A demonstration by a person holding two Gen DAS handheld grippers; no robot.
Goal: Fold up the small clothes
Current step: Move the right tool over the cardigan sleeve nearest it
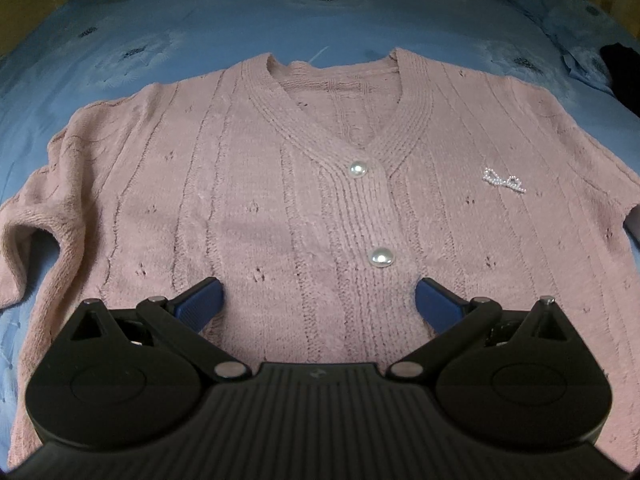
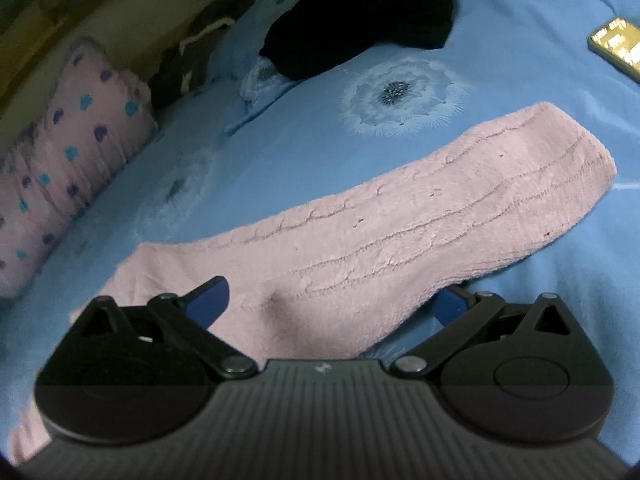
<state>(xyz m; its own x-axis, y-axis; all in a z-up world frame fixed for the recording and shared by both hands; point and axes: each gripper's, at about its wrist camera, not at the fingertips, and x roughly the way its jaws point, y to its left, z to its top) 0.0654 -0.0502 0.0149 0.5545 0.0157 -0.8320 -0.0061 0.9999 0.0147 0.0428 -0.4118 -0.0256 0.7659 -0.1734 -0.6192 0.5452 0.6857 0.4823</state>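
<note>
A blue bedsheet with dandelion prints is covering the bed, a heart-patterned pillow lying along its edge. The pink cardigan is lying flat, buttoned, its sleeve stretching sideways. The left gripper is hovering wide open over the hem; the right gripper is gaping wide around the sleeve's base. A dark garment and a gold object, cut off, are resting beyond.

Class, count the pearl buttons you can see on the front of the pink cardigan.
2. One pearl button sits at the bottom of the V-neck of the pink cardigan; the second is lower on the placket. The left gripper may hide further ones.
</note>
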